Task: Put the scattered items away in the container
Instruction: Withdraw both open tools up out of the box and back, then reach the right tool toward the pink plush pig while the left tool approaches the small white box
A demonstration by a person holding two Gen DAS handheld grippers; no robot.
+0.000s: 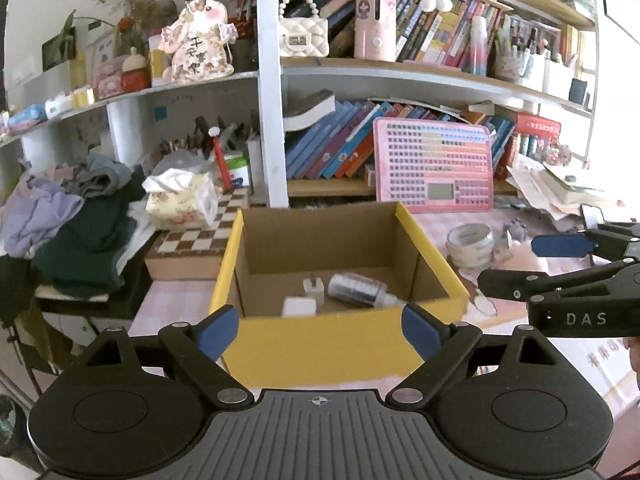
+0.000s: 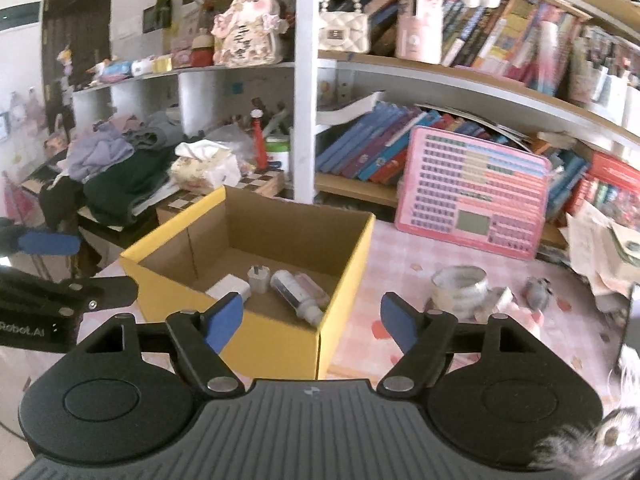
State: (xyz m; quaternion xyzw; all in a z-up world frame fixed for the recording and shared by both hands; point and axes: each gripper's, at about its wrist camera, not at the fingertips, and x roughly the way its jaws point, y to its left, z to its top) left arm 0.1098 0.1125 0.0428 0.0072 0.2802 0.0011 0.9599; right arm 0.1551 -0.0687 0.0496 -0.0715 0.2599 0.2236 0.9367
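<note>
Three items lie on the floor of the cardboard box [image 1: 340, 344], the container for this task: a white charger block [image 1: 298, 306], a white plug adapter [image 1: 313, 287] and a dark bottle with a white cap [image 1: 362, 290], the bottle on its side and touching or nearly touching the adapter.

Box: open-topped, yellow outside, brown inside, standing on the pink checked worktop [image 2: 400, 320] in front of the bookshelf [image 1: 400, 72]. Its open top and low walls suit dropping things in from above.

Left tool [image 1: 320, 330]: jaws wide apart, nothing between the blue pads, poised over the near wall of the box. Judged to be free for the next pickup.

Right tool [image 2: 312, 322]: jaws likewise apart and empty, over the box's near right corner, angled toward the worktop on the right. In the left wrist view it appears at the right edge, side-on.

Still outside the box, to its right on the worktop:
- roll of clear tape [image 2: 460, 286], lying flat, near the box but apart from it;
- small grey object [image 2: 538, 290], just beyond the tape, too blurred to name;
- pale small piece [image 2: 500, 300] beside the tape, unclear.

Background, not part of the tidying as judged: pink keyboard-style toy [image 1: 434, 164] leaning on the lower shelf, chequered board [image 1: 200, 232] and tissue pack [image 1: 180, 200] left of the box, heap of clothes [image 1: 80, 220] further left.

Status, as a judgement: partly done; the tape is the nearest remaining candidate, best reached by the right tool.
</note>
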